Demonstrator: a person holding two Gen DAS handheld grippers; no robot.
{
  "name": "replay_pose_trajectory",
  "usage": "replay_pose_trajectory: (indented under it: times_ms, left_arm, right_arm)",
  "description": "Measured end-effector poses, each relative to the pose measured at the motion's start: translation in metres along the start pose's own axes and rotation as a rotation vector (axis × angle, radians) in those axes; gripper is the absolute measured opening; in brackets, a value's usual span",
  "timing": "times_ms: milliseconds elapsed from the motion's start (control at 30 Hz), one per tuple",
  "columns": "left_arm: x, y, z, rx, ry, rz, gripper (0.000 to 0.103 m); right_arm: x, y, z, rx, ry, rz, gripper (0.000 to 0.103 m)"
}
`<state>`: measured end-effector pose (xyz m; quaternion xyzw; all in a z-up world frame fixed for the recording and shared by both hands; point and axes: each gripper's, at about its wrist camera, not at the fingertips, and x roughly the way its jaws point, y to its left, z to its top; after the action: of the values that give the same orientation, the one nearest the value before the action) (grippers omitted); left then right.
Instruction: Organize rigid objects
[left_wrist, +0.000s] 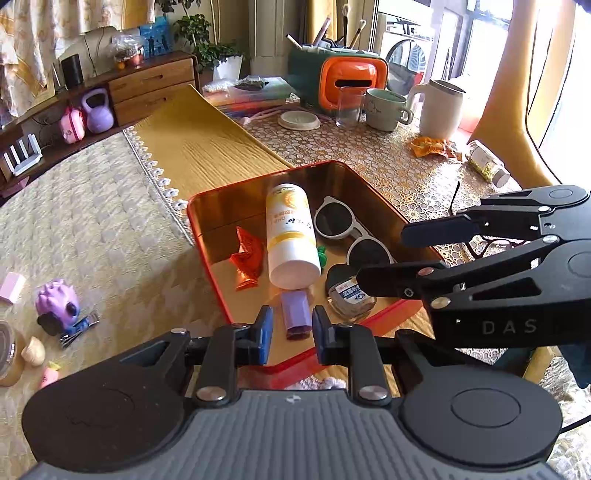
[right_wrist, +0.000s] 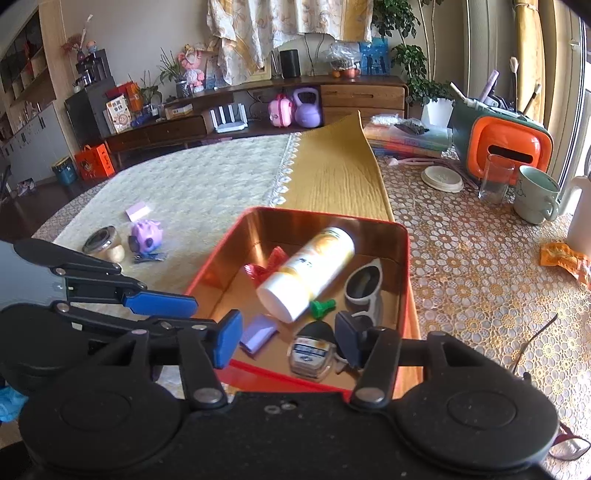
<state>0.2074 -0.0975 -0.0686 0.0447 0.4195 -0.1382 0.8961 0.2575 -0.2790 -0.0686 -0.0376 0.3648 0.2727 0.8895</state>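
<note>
Purple block (left_wrist: 294, 313) is lying inside the red tin (left_wrist: 207, 236), long axis pointing straight between the left tongs (left_wrist: 291, 334), gaping apart; right tongs (right_wrist: 286, 341), also apart, hovering beside.

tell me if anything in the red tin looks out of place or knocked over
The white and yellow bottle lies on its side, diagonal across the red tin, partly over the red wrapper. The white sunglasses sit tilted against the tin's right wall. Nothing looks spilled or broken.
</note>
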Motion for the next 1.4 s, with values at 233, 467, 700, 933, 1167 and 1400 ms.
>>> replay_pose_trajectory:
  times_ms: [233,467,700,933,1167,1400]
  left_arm:
    - [-0.023,0.016,-0.013,-0.029,-0.030,0.000,0.022]
    - [-0.047,0.035,-0.027,-0.057,-0.070,0.020,0.032]
    - [-0.071,0.064,-0.044,-0.105,-0.116,0.077,0.070]
    - [-0.088,0.097,-0.063,-0.142,-0.143,0.119,0.079]
    - [-0.102,0.138,-0.076,-0.184,-0.169,0.155,0.079]
    - [-0.103,0.173,-0.088,-0.206,-0.177,0.198,0.084]
  right_arm:
    - [-0.012,0.025,0.000,-0.018,-0.026,0.030,0.064]
    - [-0.017,0.051,0.003,-0.035,-0.045,0.061,0.067]
    - [-0.016,0.079,0.008,-0.057,-0.055,0.097,0.070]
    - [-0.006,0.106,0.016,-0.085,-0.063,0.122,0.083]
    - [0.012,0.123,0.026,-0.091,-0.048,0.131,0.088]
    - [0.036,0.140,0.038,-0.110,-0.044,0.146,0.103]
